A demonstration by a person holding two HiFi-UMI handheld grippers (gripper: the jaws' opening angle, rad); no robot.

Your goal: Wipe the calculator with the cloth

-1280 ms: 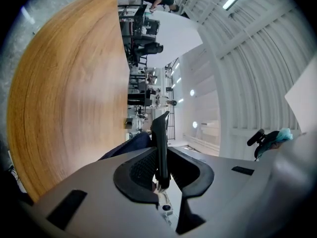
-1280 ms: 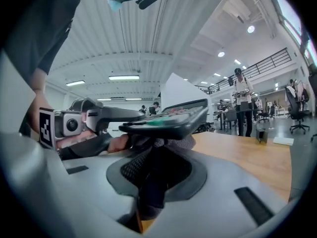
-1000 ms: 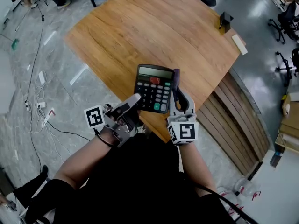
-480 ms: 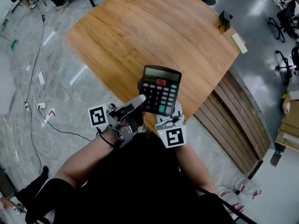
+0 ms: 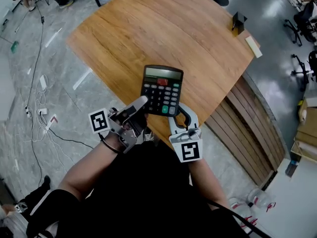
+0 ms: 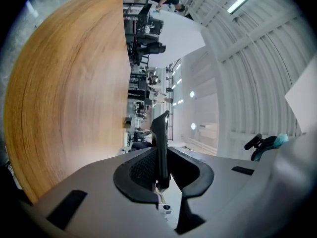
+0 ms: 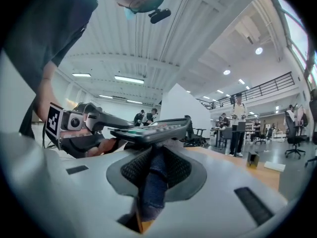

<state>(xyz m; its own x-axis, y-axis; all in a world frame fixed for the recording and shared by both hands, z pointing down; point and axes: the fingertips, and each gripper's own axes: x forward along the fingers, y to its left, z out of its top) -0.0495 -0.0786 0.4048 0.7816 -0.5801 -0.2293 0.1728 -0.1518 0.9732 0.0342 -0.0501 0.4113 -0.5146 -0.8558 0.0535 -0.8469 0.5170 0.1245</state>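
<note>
Got my left fingers clamped on the black button calculator's side, holding it off the wooden tabletop so my right fingers, pinching the blue cloth, can reach its bottom edge

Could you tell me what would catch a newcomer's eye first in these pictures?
A black calculator stands out, held up over the near edge of the wooden table, with the left gripper clamped on its lower left edge. Just below it, the right gripper has a dark blue cloth pinched in its jaws, right under the calculator's near edge.
</note>
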